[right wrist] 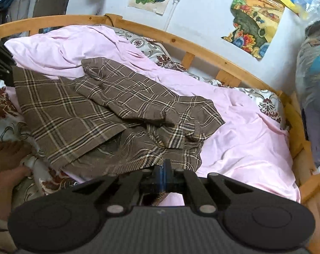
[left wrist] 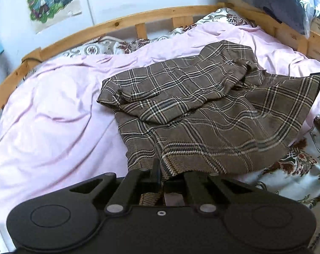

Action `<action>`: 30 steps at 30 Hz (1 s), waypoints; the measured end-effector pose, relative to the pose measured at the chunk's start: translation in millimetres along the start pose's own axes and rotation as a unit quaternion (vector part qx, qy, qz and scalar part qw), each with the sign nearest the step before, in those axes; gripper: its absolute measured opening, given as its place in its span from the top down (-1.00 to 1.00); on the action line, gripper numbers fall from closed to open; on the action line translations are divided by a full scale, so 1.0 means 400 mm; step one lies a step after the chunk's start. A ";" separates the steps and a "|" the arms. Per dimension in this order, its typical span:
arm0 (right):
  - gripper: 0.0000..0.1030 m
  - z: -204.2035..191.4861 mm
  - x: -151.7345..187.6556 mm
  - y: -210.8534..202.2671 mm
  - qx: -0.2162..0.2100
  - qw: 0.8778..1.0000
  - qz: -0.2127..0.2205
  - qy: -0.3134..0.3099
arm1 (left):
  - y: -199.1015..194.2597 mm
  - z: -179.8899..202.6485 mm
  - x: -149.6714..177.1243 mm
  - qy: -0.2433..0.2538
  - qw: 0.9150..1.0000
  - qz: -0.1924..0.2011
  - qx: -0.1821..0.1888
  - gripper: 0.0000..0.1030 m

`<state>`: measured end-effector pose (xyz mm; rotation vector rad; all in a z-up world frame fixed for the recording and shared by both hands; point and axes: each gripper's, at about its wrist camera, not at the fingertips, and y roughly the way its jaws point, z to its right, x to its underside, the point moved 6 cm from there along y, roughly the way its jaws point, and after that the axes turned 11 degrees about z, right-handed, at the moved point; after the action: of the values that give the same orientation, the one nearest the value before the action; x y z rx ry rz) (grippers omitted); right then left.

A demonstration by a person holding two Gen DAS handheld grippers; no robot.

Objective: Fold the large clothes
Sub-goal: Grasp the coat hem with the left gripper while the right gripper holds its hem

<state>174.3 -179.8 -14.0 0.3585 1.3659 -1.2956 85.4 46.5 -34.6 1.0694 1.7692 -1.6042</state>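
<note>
- The brown plaid garment (left wrist: 194, 110) lies crumpled on the pink sheet (left wrist: 54, 105) of a wooden-railed bed (left wrist: 121, 22), one sleeve thrown across its body.
- Left gripper (left wrist: 161, 174) — jaws closed tight on the garment's near hem; the pinched cloth vanishes between the fingers.
- Right gripper (right wrist: 164, 172) — jaws likewise clamped on the near edge, the cloth there blurred.
- Each view shows the other gripper only as a black sliver at the frame's side, holding a taut corner.
</note>
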 end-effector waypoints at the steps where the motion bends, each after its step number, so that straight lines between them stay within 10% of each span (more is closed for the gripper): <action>1: 0.98 0.000 0.000 0.004 0.001 1.000 0.001 0.003 | 0.003 0.000 0.001 0.002 1.000 -0.002 -0.001 0.98; 7: 0.94 -0.021 0.029 0.082 -0.050 0.998 -0.039 0.026 | 0.037 0.012 -0.002 0.018 1.000 -0.012 0.009 0.97; 9: 0.58 -0.045 0.047 0.107 -0.061 0.996 -0.059 0.012 | 0.050 0.024 0.008 0.041 0.999 -0.023 0.006 0.89; 12: -0.08 -0.088 0.074 0.128 -0.068 0.994 -0.072 -0.038 | 0.078 0.032 0.038 0.076 0.996 -0.051 0.007 0.55; 18: -0.64 -0.176 0.082 0.141 -0.065 0.982 -0.050 -0.167 | 0.110 0.072 0.076 0.133 0.990 -0.053 0.016 -0.37; 25: -0.31 -0.129 0.121 0.210 -0.035 0.985 -0.081 -0.145 | 0.180 0.085 0.131 0.229 0.970 -0.085 -0.014 -0.34; 30: 0.82 -0.037 0.159 0.264 -0.046 0.992 -0.118 -0.007 | 0.194 0.041 0.116 0.157 0.982 -0.105 -0.002 0.67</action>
<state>234.2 -160.7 -121.0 0.1270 1.4847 -1.4199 121.3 39.1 -118.9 1.2216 2.1533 -1.6219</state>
